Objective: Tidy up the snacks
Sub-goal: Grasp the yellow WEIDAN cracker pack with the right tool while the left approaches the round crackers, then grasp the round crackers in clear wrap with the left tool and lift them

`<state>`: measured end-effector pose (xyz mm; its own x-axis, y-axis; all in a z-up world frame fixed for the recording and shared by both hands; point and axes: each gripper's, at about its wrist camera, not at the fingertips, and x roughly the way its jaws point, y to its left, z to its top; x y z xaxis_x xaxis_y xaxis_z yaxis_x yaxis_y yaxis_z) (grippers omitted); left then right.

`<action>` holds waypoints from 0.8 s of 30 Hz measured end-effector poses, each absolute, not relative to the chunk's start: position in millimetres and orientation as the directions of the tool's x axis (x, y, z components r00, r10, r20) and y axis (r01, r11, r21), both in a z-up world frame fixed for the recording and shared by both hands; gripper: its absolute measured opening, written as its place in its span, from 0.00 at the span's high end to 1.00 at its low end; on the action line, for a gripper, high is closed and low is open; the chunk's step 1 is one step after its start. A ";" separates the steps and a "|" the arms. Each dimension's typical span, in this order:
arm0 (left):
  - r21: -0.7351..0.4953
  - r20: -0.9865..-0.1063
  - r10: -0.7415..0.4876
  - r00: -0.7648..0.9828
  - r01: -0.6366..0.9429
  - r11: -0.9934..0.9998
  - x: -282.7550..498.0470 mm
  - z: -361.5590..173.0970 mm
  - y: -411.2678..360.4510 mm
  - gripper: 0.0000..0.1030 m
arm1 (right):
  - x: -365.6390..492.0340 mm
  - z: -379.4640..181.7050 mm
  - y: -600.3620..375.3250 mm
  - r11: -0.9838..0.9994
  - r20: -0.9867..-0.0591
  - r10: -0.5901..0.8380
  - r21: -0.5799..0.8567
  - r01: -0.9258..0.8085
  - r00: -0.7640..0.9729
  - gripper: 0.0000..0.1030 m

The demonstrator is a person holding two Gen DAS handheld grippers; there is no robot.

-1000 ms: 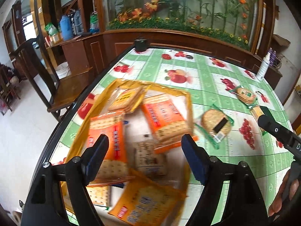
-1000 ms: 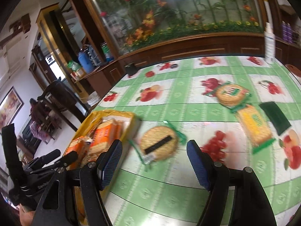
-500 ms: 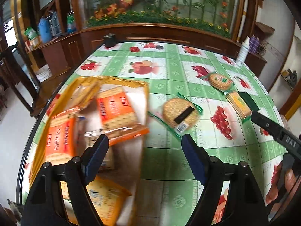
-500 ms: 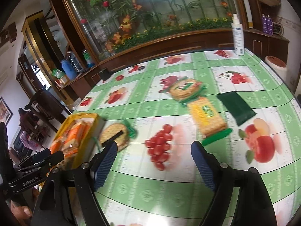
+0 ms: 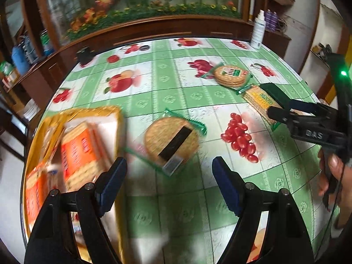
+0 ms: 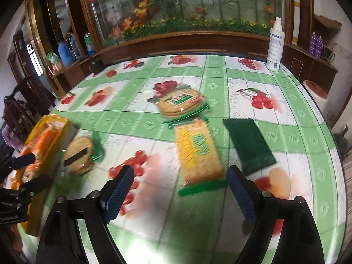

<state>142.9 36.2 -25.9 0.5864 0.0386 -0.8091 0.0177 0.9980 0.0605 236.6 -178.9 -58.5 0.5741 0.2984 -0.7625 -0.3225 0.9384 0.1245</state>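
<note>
My left gripper [image 5: 169, 176] is open and hovers just short of a round cracker pack with a black strip [image 5: 171, 142], which lies flat beside the yellow box [image 5: 88, 111] holding orange cracker packs [image 5: 77, 154]. My right gripper [image 6: 179, 182] is empty and its jaws are opening. Just beyond its tips lies a rectangular yellow cracker pack [image 6: 198, 151], and the pads do not touch it. Farther back is a round pack with a green label [image 6: 180, 103], and to the right a dark green pack [image 6: 248, 145].
The round table has a green fruit-print cloth [image 6: 286, 101]. A white spray bottle [image 6: 275, 46] stands at its far right edge and a small black object [image 5: 84, 54] at the far left. Wooden cabinets ring the back. A hand [image 5: 332, 171] holds the right gripper.
Both grippers have swung to the right. The left moved from above the box to the black-strip round pack; the right moved from that pack to the rectangular one, its jaws widening.
</note>
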 end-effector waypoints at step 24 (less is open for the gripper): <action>0.211 -0.876 0.101 0.472 0.185 0.960 206.7 -72.6 18.2 0.15 | 245.6 -79.0 -198.6 0.936 -0.775 0.341 0.230 -0.266 0.531 0.52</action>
<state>206.7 18.2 -72.6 0.4722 0.1013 -0.8757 0.1852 0.9598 0.2109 245.6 -198.6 -79.0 0.5315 0.3414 -0.7752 -0.2658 0.9362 0.2301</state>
